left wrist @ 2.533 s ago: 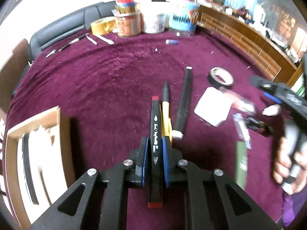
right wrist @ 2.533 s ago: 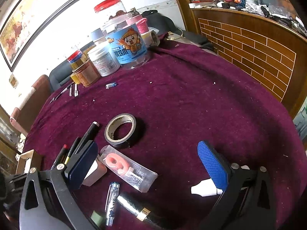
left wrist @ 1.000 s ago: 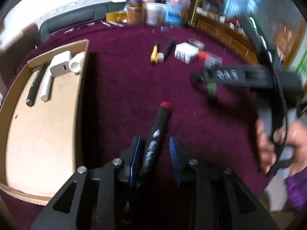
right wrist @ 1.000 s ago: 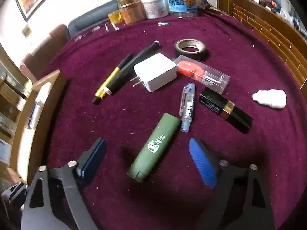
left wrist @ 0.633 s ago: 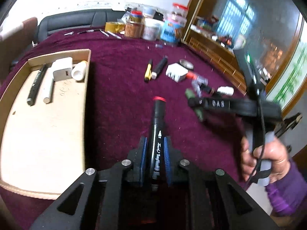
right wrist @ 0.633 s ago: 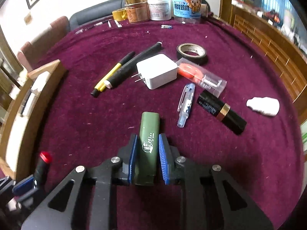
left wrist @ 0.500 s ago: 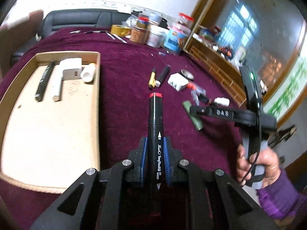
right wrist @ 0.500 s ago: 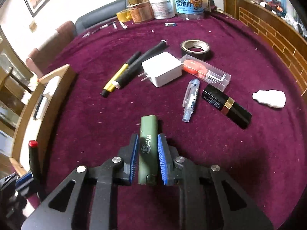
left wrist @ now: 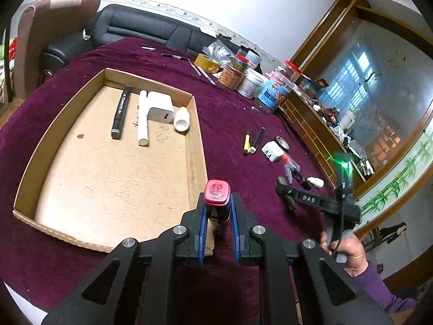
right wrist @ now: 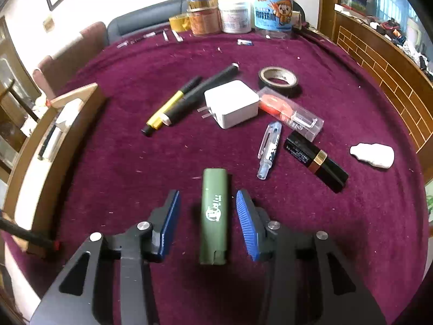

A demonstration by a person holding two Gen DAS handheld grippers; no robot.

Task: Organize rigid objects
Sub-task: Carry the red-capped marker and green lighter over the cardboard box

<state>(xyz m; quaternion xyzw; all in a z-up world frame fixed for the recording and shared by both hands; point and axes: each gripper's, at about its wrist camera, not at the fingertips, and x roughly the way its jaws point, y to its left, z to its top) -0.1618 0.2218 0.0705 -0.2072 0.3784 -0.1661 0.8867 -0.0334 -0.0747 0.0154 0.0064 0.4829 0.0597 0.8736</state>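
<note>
My left gripper [left wrist: 217,200] is shut on a black marker with a red cap [left wrist: 217,193], which points end-on at the camera above the near right corner of the cardboard tray [left wrist: 196,146]. The tray holds a black marker [left wrist: 121,111], a white tube [left wrist: 143,120], a white charger [left wrist: 160,107] and a small white bottle [left wrist: 181,119]. My right gripper [right wrist: 207,193] points down at the purple cloth, its jaws opening. A green case [right wrist: 214,211] lies between its pads [right wrist: 246,216] with a gap on each side. The held marker [right wrist: 27,235] shows at the lower left edge of the right wrist view.
Ahead of the green case lie a white plug adapter [right wrist: 232,103], a yellow pen [right wrist: 167,108], a black pen [right wrist: 205,86], a tape roll [right wrist: 278,77], a clear packet [right wrist: 292,113], a clear pen [right wrist: 269,149], a black lipstick [right wrist: 315,158] and a white bottle [right wrist: 373,154]. Jars [right wrist: 235,16] stand at the far edge.
My left gripper has carried the marker over to the tray's corner and tipped it end-on. My right gripper closed on the green case, then its jaws parted again, leaving the case on the cloth.
</note>
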